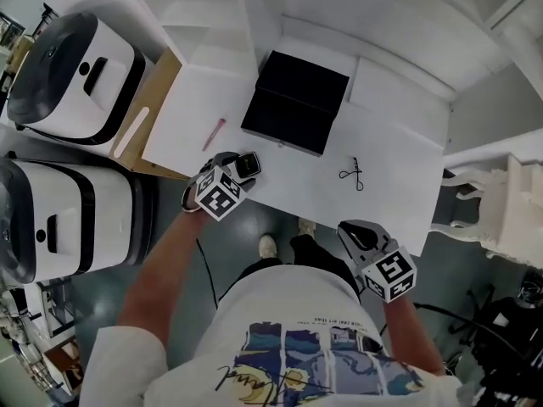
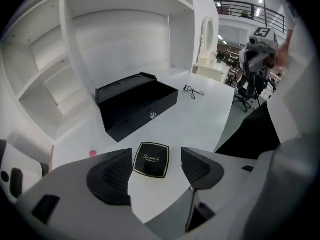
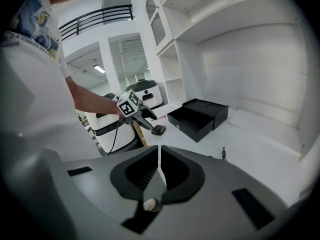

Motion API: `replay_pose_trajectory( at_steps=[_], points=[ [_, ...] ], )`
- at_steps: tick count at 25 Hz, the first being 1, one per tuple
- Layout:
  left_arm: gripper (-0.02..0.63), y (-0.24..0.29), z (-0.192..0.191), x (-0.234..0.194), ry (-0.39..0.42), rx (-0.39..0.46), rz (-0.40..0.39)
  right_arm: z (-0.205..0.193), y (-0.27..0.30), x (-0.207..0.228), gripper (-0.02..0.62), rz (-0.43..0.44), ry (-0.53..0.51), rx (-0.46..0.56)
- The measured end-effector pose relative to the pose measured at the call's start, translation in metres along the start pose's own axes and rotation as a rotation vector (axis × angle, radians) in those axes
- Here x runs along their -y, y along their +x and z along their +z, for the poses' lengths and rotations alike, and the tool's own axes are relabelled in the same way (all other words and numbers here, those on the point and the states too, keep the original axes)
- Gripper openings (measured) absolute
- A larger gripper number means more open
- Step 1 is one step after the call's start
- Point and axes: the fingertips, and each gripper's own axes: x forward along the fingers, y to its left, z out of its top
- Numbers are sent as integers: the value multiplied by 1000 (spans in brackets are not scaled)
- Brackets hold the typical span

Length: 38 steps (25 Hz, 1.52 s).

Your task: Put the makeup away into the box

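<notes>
An open black box [image 1: 295, 102] [image 2: 136, 105] [image 3: 197, 118] sits at the middle back of the white desk [image 1: 399, 185]. A square black compact [image 1: 248, 163] [image 2: 151, 159] lies flat on the desk near its front edge. My left gripper [image 1: 243, 172] [image 2: 156, 154] stands open over it, a jaw on either side and neither pad touching. A pink pencil [image 1: 214, 133] lies left of the box. An eyelash curler [image 1: 354, 174] [image 2: 194, 91] lies to its right. My right gripper [image 1: 352, 234] [image 3: 159, 156] hangs off the desk's front edge, shut and empty.
Two white rounded appliances [image 1: 72, 79] [image 1: 59, 219] stand to the left of the desk, beside a wooden board [image 1: 157, 83]. White shelves rise behind the desk. An ornate white furniture piece [image 1: 501, 202] stands at the right. The person's legs are under the front edge.
</notes>
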Motion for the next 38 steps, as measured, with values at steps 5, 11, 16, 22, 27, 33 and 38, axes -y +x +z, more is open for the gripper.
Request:
replay_pose_trajectory(
  at_steps=[5, 11, 16, 22, 27, 33, 38],
  points=[
    [327, 28, -15, -5, 69, -124, -61, 1, 2, 25, 35, 3, 27, -3],
    [334, 44, -28, -7, 69, -198, -125, -3, 4, 41, 35, 19, 50, -17],
    [334, 50, -30, -5, 71, -230, -153, -2, 4, 54, 35, 23, 53, -25],
    [328, 49, -29, -5, 54, -244, -125, 2, 9, 63, 35, 45, 44, -27],
    [325, 45, -26, -6, 3, -227, -98, 6, 14, 67, 35, 73, 26, -24],
    [324, 38, -18, -8, -45, -201, -72, 9, 16, 75, 35, 98, 7, -24],
    [322, 27, -7, -9, -70, -178, -55, 12, 16, 81, 35, 110, 3, -10]
  ],
)
